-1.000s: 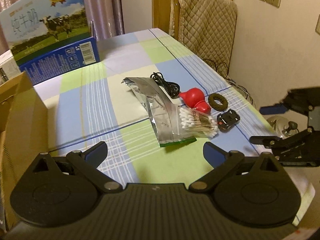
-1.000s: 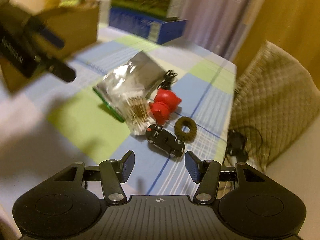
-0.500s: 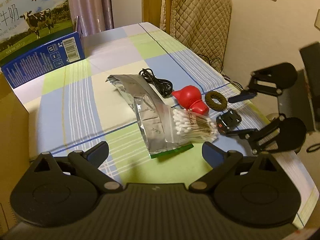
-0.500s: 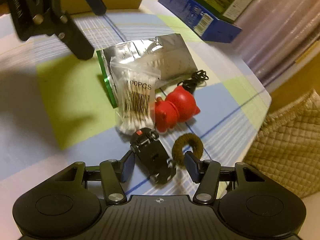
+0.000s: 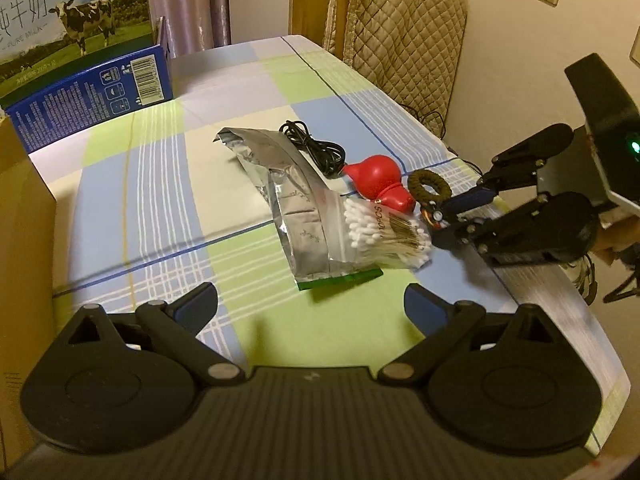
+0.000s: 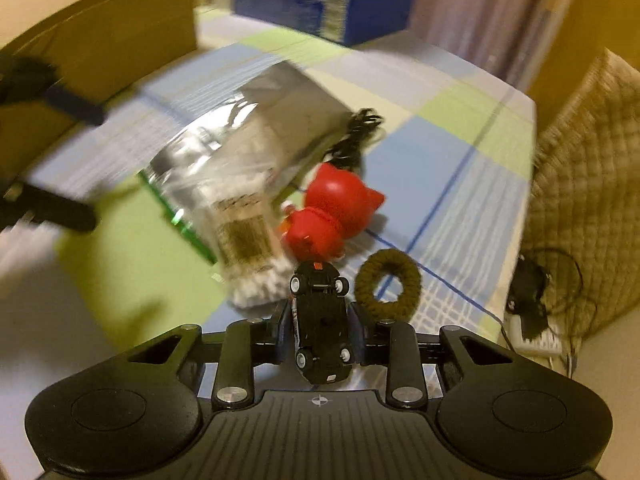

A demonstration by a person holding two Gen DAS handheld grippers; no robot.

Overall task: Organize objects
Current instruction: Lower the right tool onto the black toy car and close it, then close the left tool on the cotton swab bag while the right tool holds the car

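My right gripper (image 6: 320,322) is shut on a small black toy car (image 6: 320,328), upside down with wheels up; it also shows in the left wrist view (image 5: 448,220) at the table's right edge. Beside it lie a brown hair tie (image 6: 388,288), a red toy (image 6: 328,220), a bag of cotton swabs (image 5: 384,232), a silver foil pouch (image 5: 296,208) and a black cable (image 5: 316,152). My left gripper (image 5: 310,304) is open and empty, near the table's front, short of the pouch.
A checked cloth covers the table (image 5: 160,200). A cardboard box (image 5: 20,240) stands at the left, a blue milk carton box (image 5: 80,60) at the back left, a padded chair (image 5: 400,28) at the back right. A power strip (image 6: 536,340) lies on the floor.
My right gripper moved in over the toy car and closed on it. My left gripper stayed open and shifted slightly.
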